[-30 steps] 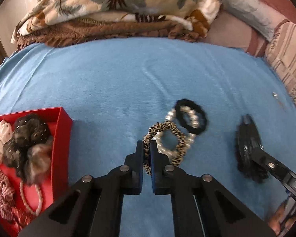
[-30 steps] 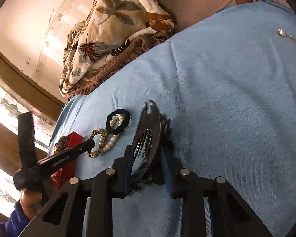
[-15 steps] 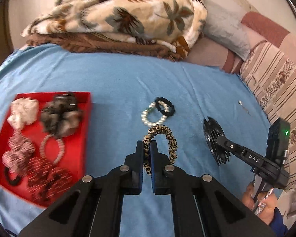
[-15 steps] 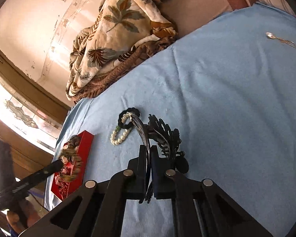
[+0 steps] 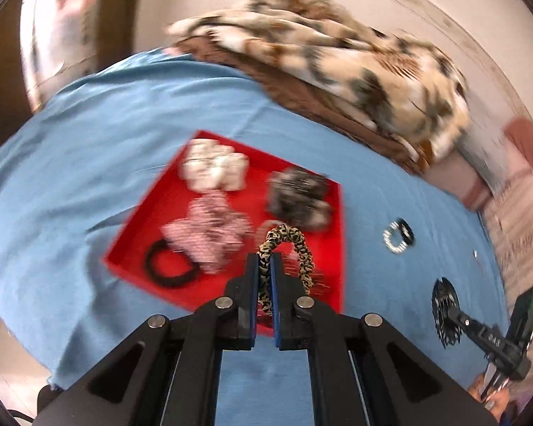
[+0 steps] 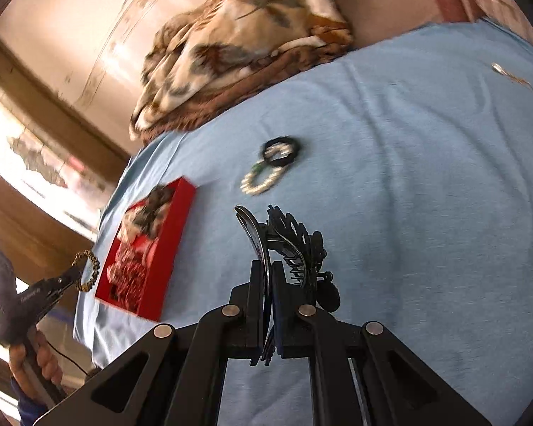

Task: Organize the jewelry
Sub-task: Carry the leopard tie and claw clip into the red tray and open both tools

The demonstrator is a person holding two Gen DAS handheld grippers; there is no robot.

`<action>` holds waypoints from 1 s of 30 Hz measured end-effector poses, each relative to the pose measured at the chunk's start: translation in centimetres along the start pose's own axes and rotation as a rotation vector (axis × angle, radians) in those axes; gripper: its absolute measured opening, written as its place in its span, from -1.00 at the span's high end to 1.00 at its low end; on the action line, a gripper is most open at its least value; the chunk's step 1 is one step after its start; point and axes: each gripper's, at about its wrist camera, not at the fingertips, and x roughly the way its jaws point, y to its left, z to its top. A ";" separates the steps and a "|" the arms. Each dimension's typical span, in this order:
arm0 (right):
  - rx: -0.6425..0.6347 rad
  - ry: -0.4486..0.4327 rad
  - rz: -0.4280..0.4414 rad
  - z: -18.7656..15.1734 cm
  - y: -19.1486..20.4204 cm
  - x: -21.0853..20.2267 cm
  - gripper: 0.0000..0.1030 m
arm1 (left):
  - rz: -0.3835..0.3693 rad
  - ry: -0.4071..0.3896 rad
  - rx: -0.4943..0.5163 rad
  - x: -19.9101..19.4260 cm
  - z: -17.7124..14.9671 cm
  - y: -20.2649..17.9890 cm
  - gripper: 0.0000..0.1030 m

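Left gripper (image 5: 265,266): I have it clamped on the leopard-print fabric scrunchie (image 5: 288,248), carried off the blue bedspread (image 5: 89,135) to above the red tray's (image 5: 338,248) near edge.
Right gripper (image 6: 267,273): closed on the black plastic claw clip (image 6: 295,248), now lifted.
Meaning: both, I judge, ready for release.

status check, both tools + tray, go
Left tool shut on leopard-print fabric scrunchie, over red tray. Right tool shut on black plastic claw clip. Pearl bracelet still on blue cloth.

Hanging pinched above the red tray (image 5: 138,245): leopard-print scrunchie (image 5: 287,248), looped upright. Lying inside the tray: white, pink-striped and dark furry scrunchies, plus a black hair tie (image 5: 168,266). Resting on the blue cloth: pearl bracelet (image 6: 261,179) overlapped by a black band (image 6: 280,149). Being gripped upright: black claw clip (image 6: 291,245).
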 end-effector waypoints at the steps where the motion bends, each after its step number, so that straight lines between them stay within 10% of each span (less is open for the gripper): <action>1: -0.021 0.007 0.003 0.1 1.0 0.3 0.89 | 0.001 -0.003 -0.021 -0.2 0.1 1.1 0.89; 30: -0.561 0.204 -0.011 2.1 26.8 21.9 0.89 | -0.016 0.005 -0.093 11.1 5.6 9.8 0.88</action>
